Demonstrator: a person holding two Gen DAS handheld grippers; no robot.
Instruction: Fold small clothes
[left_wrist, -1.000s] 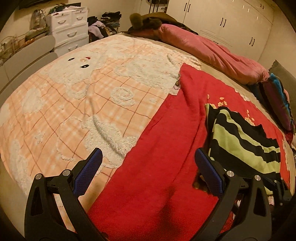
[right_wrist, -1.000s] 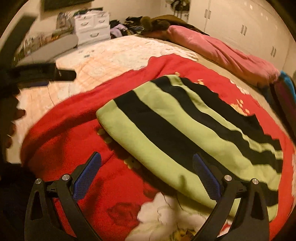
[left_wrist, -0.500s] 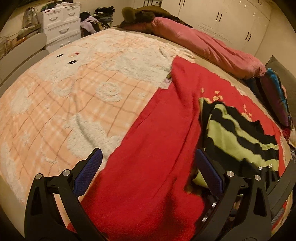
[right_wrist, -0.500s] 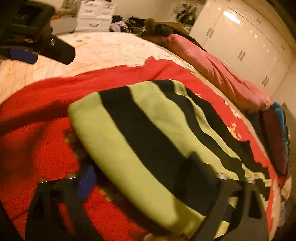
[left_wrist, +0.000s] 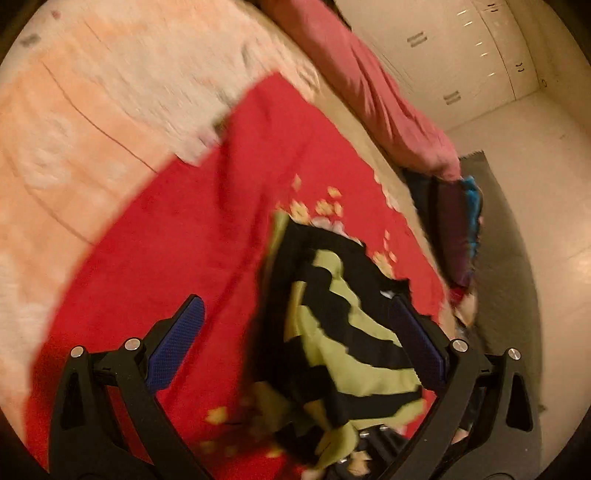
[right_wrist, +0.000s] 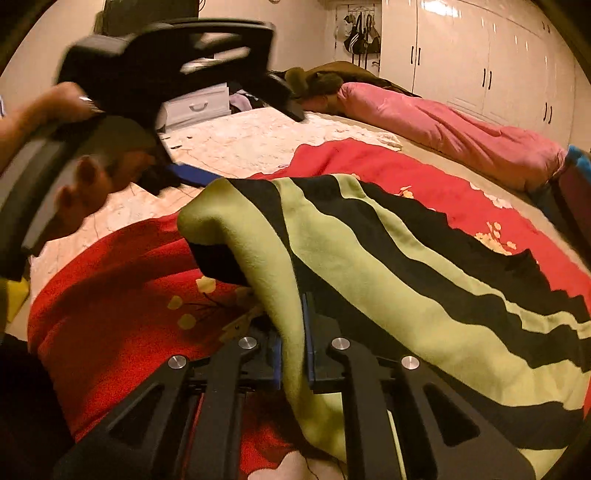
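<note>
Just beginning: right gripper (right_wrist: 293, 360) pinching near edge of green-and-black striped garment (right_wrist: 406, 266), lying unfolded on red blanket (right_wrist: 110, 295); left gripper (left_wrist: 303, 332) hovering agape above. All folds remaining.

Motion blur smears the whole left wrist view, softening the striped garment (left_wrist: 343, 332) and the peach bedspread (left_wrist: 92, 122). In the right wrist view, the left gripper (right_wrist: 236, 147) is blurred, and the garment's right end runs past the frame edge.

Dim warm light, fisheye-bent edges, left wrist view motion-blurred.
</note>
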